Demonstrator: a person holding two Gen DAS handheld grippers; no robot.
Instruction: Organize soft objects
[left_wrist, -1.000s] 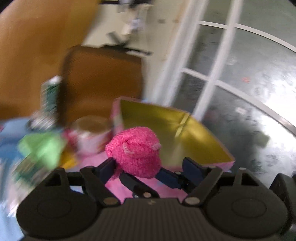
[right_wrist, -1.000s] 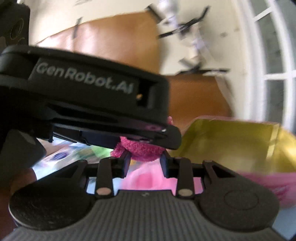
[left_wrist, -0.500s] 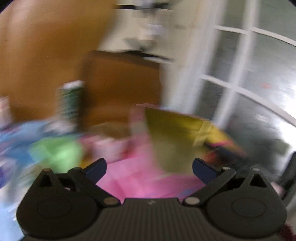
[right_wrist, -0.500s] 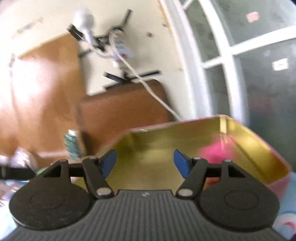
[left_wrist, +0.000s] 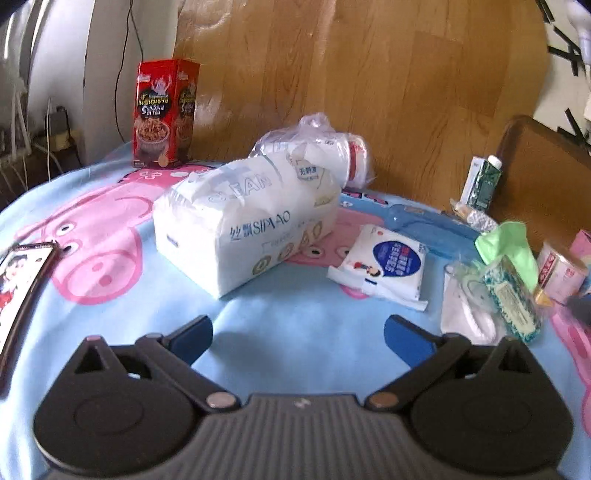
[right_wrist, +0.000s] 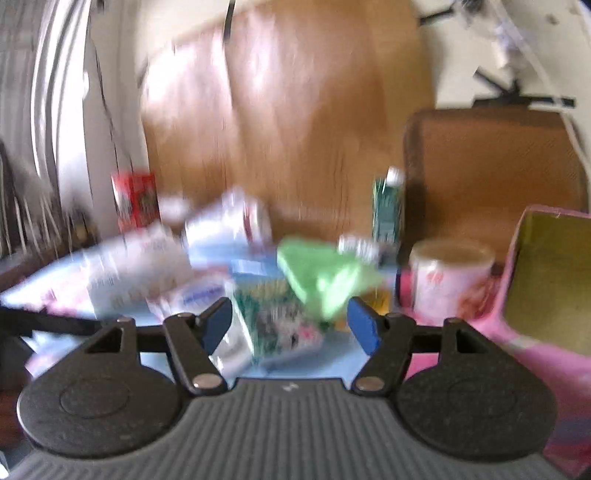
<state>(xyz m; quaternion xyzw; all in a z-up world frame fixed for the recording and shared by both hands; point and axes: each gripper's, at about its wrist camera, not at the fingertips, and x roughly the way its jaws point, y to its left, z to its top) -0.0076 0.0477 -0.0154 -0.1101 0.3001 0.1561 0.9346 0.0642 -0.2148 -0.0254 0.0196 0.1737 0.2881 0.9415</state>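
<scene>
- Tissue pack is lying on the cartoon blanket, ahead of the left gripper, jaws gaping, empty.
- Right gripper is hovering spread, empty, facing the green cloth.

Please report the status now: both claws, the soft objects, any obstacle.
Left claw open, empty, over blue blanket. Right claw open, empty, facing green cloth. Tissue pack untouched. View blurred; no obstacle seen.

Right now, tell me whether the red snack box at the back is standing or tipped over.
Upright. The red snack box stands on its base on the blue cartoon blanket, front panel facing the camera.
</scene>
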